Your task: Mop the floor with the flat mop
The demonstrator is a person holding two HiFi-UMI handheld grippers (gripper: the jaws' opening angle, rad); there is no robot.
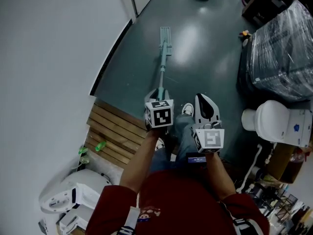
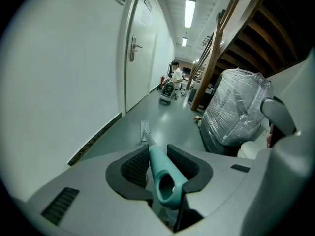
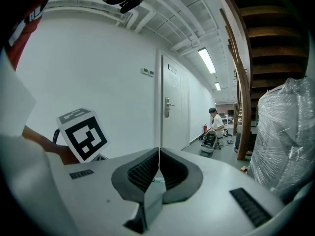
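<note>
Head view: teal flat mop [image 1: 163, 62], slim pole reaching over the glossy grey floor [image 1: 205, 48], rectangular head flat on it; left gripper view: left claw [image 2: 158, 163], ribbed black pads [image 2: 134, 167] pinching the hollow rounded handle end; right gripper view: right claw [image 3: 158, 168] pressed together, empty.

The pale teal plastic flat mop [image 1: 164, 53] stands out on the glossy dark grey-green floor [image 1: 210, 48], with a plain white wall [image 1: 49, 58] at nine o'clock. The left gripper [image 2: 157, 154] and right gripper [image 3: 158, 154] are light grey with black ribbed pads [image 2: 135, 167] and black-and-white square-patterned cubes [image 1: 160, 113]. Pale brown wooden slats [image 1: 115, 131] show at seven o'clock, the person's dark red top [image 1: 171, 199] at six.
</note>
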